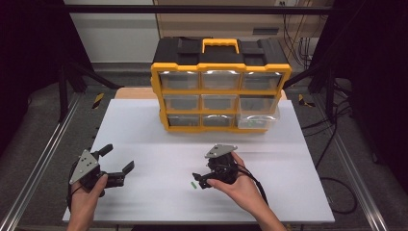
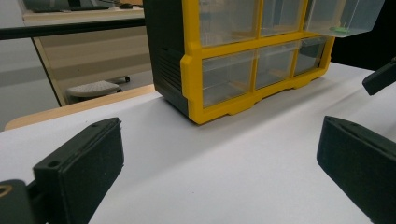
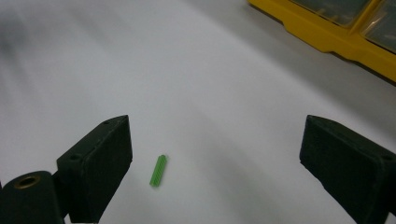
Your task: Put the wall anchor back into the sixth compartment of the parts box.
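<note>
**While the green piece lies off-centre, a quick close could flick it away**

Because your right gripper (image 1: 198, 181) has its jaws spread wide and holds nothing, the pick is not yet made. In the right gripper view, the small green ribbed connector (image 3: 159, 171) lies flat on the white table (image 1: 159, 144), just beside the left-hand jaw and well apart from the other one. If you close from here, I judge that the near jaw would reach it first and push or spin it rather than pinch it. It is thin and low, so the pads may also ride over it or skid on the smooth surface. Centre the gap over the piece and come down square before you squeeze.

Your left gripper (image 1: 117, 163) is also wide open and empty, held over the near left part of the table, well apart from the work.

Behind stands the yellow and black drawer organiser (image 1: 220, 86), with its lower right drawer (image 1: 258, 119) pulled out; something green (image 2: 340, 29) already lies inside it. Nothing stands between the connector and that drawer, though the drawer's projecting front wall could catch a jaw if you carry the piece in low.
</note>
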`<state>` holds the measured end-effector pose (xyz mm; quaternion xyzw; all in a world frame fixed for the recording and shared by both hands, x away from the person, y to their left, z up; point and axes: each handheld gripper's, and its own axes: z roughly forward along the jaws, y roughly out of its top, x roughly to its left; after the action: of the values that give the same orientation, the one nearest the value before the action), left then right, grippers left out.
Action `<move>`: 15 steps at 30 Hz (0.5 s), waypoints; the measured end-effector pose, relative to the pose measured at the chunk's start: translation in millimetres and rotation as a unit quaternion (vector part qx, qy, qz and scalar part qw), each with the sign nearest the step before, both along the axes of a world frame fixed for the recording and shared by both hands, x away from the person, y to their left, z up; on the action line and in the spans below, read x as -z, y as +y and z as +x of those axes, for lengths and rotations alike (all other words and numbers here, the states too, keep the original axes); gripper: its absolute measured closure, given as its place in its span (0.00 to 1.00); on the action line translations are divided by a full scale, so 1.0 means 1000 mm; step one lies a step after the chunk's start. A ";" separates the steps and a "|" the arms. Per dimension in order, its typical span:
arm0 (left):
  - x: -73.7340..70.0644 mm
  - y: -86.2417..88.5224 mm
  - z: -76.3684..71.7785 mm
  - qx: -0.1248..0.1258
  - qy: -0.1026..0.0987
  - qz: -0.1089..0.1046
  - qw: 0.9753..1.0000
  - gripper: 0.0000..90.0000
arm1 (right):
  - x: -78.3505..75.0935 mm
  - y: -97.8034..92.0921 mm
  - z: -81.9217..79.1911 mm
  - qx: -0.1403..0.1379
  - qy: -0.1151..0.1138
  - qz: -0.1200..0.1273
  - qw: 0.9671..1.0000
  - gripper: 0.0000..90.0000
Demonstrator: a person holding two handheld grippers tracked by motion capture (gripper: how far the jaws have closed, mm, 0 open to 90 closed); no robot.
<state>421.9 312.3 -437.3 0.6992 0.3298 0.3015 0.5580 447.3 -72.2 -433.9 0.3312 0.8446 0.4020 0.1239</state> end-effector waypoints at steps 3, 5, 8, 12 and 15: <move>0.000 0.000 0.000 0.000 0.000 0.000 1.000 0.01 | 0.003 0.002 0.001 0.000 0.005 0.003 1.000 0.11; 0.000 0.000 0.001 0.000 0.001 -0.001 1.000 0.01 | 0.005 0.004 0.000 -0.005 0.008 0.002 1.000 0.11; 0.000 0.000 0.001 0.000 0.001 -0.001 1.000 0.01 | 0.008 0.008 -0.002 -0.010 0.008 -0.001 1.000 0.13; 0.000 -0.001 0.001 0.003 -0.001 -0.002 1.000 0.01 | 0.014 0.011 -0.004 -0.013 0.016 -0.003 1.000 0.15; -0.001 -0.001 0.001 0.004 -0.001 -0.002 1.000 0.01 | 0.017 0.012 -0.006 -0.016 0.019 -0.004 1.000 0.16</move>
<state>423.4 311.7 -436.7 0.6990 0.3277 0.2992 0.5608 441.5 -60.2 -450.8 0.3245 0.8537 0.3941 0.1031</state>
